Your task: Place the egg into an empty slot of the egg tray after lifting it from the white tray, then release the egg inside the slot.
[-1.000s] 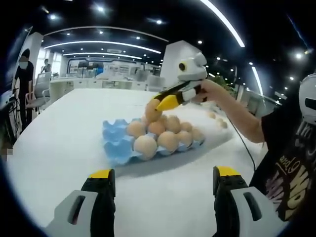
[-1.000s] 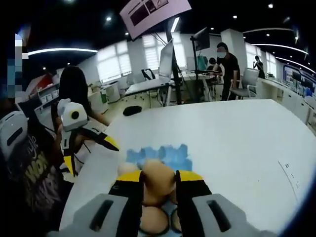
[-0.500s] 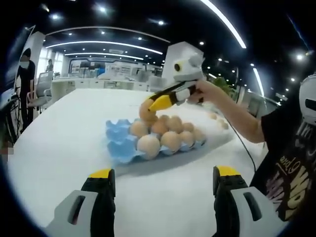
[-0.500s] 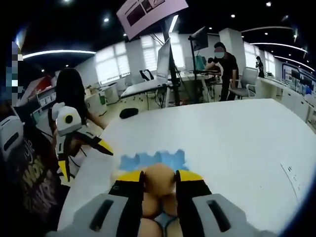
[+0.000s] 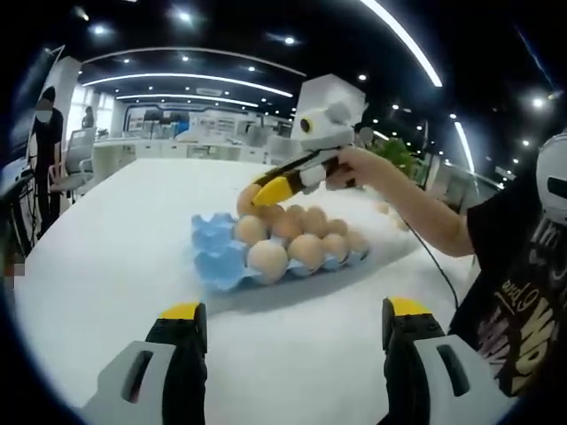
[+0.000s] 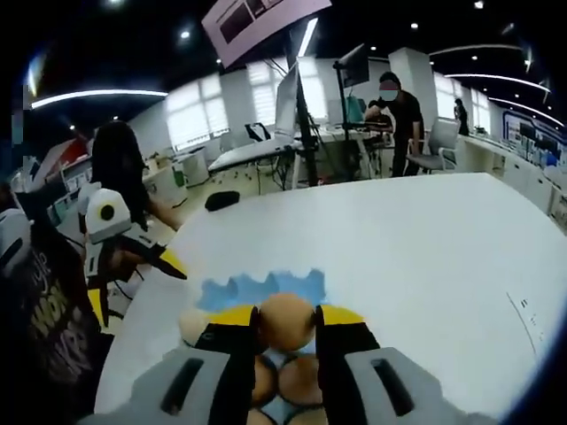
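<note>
Right tongs (image 6: 285,341) clamp a tan, smooth oval egg (image 6: 286,320) across its middle, poised over the blue moulded egg tray (image 6: 257,288) on the white counter (image 6: 425,257), at about 11 o'clock of the tray in the left gripper view. Left tongs (image 5: 288,341) hang wide apart with nothing between them. The egg is likely light, brittle and slippery, so grip the widest part gently; the slot beneath it looks empty, probably.
</note>
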Demonstrator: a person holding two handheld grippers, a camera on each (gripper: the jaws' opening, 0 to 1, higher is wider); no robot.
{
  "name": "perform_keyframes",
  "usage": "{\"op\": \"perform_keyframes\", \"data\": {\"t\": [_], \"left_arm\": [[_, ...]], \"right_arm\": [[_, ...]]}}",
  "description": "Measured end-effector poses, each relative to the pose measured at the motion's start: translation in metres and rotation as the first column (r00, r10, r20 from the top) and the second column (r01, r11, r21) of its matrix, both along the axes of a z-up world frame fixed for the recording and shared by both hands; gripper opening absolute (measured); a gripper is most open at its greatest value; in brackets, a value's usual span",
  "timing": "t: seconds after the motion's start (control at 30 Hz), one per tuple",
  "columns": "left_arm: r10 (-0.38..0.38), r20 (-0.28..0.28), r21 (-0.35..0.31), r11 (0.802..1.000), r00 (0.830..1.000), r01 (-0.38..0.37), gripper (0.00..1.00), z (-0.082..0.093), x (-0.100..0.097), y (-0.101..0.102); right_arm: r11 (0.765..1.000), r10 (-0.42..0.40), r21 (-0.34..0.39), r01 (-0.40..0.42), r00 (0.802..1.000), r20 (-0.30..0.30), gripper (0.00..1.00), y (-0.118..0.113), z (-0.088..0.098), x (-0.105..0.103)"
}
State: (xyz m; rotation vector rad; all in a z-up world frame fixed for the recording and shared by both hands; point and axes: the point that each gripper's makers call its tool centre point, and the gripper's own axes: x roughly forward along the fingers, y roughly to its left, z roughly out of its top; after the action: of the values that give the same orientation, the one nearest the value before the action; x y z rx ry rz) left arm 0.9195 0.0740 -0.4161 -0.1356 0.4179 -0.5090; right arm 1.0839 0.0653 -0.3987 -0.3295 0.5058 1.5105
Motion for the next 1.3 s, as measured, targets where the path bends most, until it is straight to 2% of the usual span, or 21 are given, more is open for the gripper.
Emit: {"op": "perform_keyframes", "data": {"t": [0.07,0.17,0.27,0.37,0.53,0.77,1.0,1.3], "left_arm": [[-0.003,0.002,0.000,1.000,1.000,0.003,0.82,0.001,0.000,-0.001],[-0.003,0.006,0.004,1.000,1.000,0.003,0.82,0.002,0.000,0.000],[0.006,0.001,0.005,1.000,1.000,-0.006,0.82,0.001,-0.001,0.003],[0.011,-0.002,0.005,1.000,1.000,-0.011,0.82,0.000,-0.002,0.005],[0.009,0.002,0.008,1.000,1.000,-0.009,0.80,0.001,-0.003,0.006],[0.012,-0.001,0.009,1.000,1.000,-0.012,0.80,0.001,-0.003,0.008],[0.003,0.001,0.010,1.000,1.000,-0.003,0.80,0.002,-0.003,0.007],[-0.004,0.000,0.012,1.000,1.000,0.004,0.81,0.002,0.001,0.006]], "right_arm": [[1.000,0.003,-0.009,-0.003,1.000,0.016,0.26,0.003,-0.002,0.000],[1.000,0.010,-0.005,-0.010,1.000,-0.011,0.26,0.007,-0.006,-0.003],[0.999,0.000,-0.045,0.000,1.000,0.018,0.26,0.007,-0.017,-0.002],[0.998,-0.007,-0.065,0.009,1.000,0.018,0.26,0.006,-0.025,-0.001],[0.996,-0.007,-0.083,0.009,1.000,0.026,0.27,0.007,-0.029,-0.002],[0.997,-0.005,-0.072,0.006,1.000,0.016,0.27,0.008,-0.029,-0.002],[0.999,-0.019,-0.036,0.021,0.999,0.039,0.32,0.004,-0.024,0.001],[0.999,-0.050,-0.002,0.050,0.997,0.065,0.33,-0.014,-0.011,0.005]]}}
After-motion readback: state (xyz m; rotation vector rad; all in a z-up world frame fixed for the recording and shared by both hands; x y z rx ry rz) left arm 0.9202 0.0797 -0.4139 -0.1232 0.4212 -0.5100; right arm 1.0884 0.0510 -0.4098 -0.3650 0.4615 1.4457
